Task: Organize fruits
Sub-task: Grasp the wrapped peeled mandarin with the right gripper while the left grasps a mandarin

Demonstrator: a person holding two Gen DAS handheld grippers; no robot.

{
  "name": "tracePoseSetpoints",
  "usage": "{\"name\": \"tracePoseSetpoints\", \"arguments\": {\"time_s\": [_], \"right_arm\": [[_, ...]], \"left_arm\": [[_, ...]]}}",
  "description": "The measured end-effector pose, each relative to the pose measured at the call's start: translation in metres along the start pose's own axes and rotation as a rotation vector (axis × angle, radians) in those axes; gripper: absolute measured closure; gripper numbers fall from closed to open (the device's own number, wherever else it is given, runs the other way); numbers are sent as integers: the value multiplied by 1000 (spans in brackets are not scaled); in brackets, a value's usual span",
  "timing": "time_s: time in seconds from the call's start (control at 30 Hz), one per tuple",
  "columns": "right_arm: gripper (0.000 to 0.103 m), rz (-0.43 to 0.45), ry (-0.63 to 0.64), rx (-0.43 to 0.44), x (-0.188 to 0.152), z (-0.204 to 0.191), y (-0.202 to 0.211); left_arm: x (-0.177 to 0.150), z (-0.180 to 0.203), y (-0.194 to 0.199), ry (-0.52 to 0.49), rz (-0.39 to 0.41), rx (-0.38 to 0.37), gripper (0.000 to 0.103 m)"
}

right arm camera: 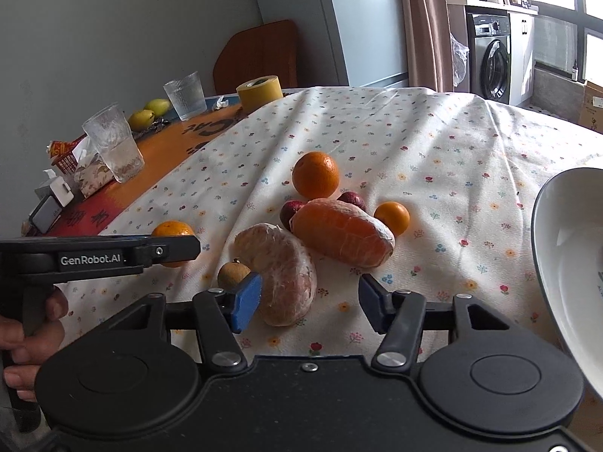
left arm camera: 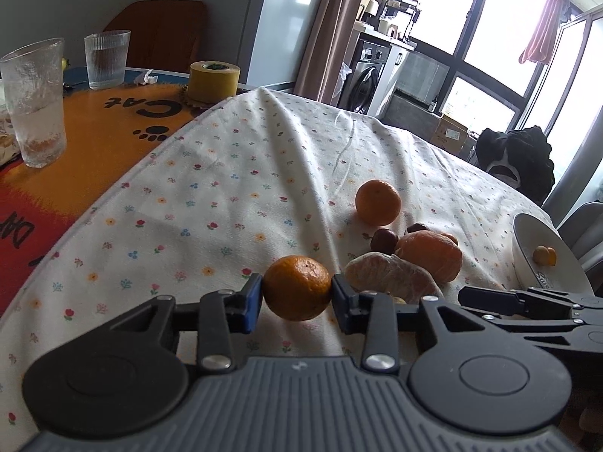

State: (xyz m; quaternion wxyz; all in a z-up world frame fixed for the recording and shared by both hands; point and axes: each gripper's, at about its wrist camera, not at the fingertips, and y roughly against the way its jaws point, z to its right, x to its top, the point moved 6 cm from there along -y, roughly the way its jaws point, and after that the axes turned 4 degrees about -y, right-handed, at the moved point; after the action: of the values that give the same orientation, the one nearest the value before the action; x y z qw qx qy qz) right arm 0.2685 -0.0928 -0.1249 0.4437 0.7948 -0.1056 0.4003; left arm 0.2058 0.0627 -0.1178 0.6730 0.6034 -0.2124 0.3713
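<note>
a small round orange mandarin is clamped between the blue pads of the left gripper, just above the flowered white tablecloth. right of it lie two peeled citrus pieces. the right gripper gapes empty beside the white ceramic bowl.

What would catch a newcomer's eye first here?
The mandarin pinched in the left hand-held gripper, just above the floral tablecloth. Next, the two peeled citrus fruits heaped before the open right hand-held gripper, and the white bowl at the right.
</note>
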Motion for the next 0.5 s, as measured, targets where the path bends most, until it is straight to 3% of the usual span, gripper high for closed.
{"name": "tracePoseSetpoints", "arguments": {"time_s": [0.5], "right_arm": [[49, 1, 115, -20, -2, -27, -15]], "left_arm": [[-5, -20, 16, 57, 13, -2, 65]]}}
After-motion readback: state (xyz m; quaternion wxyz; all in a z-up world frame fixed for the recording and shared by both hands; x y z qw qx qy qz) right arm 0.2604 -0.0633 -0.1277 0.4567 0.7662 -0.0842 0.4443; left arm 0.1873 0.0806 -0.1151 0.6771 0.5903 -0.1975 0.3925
